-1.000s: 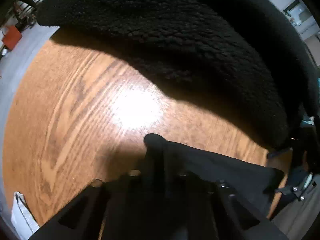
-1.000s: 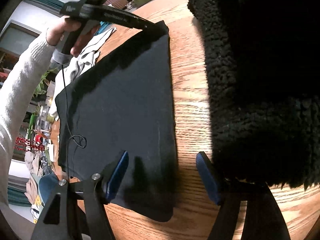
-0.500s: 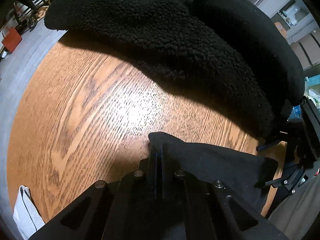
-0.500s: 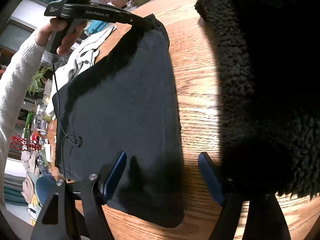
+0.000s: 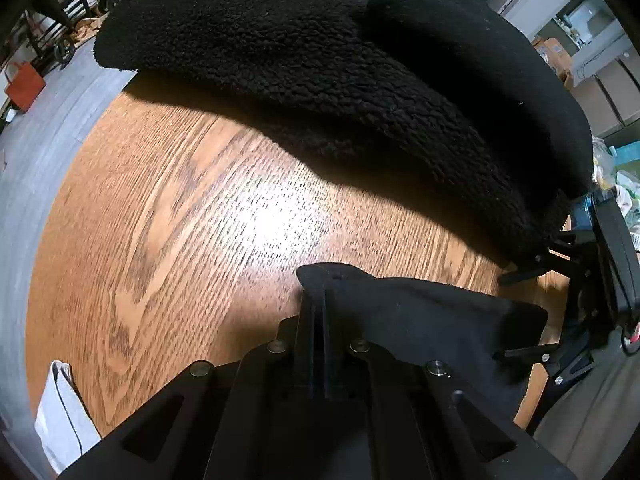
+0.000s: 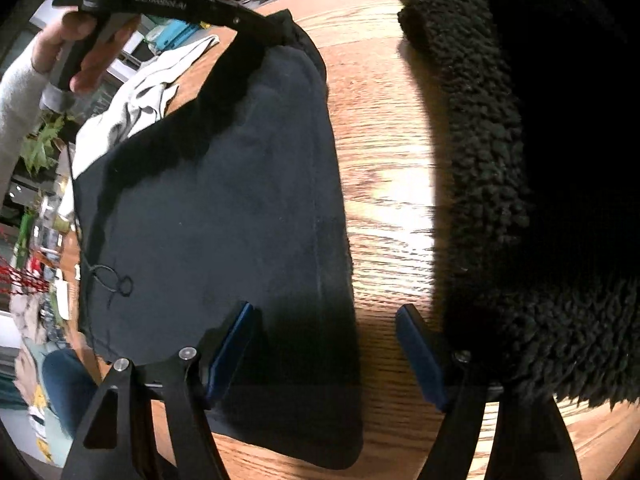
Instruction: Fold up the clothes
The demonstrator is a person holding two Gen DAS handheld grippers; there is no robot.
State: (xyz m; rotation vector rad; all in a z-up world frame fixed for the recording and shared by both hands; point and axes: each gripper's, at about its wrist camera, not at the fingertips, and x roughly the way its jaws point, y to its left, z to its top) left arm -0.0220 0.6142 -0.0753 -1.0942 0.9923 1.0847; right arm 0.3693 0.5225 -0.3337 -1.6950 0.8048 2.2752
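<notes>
Pinching a corner of the dark cloth [image 6: 224, 216] off the table [image 6: 384, 184], the left gripper [image 6: 276, 26] is clamped tight; the right gripper [image 6: 324, 344] hangs open above the cloth's near edge

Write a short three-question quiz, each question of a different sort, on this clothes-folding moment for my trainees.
1. True or false: the left gripper is shut on a corner of the dark cloth.
2. What lies between the right gripper's fingers? A) a white towel B) the dark cloth's edge and bare wooden table C) nothing but fleece
3. Which bulky garment lies beside the dark cloth?

Key: 1 true; 2 B; 3 the black fleece garment.
</notes>
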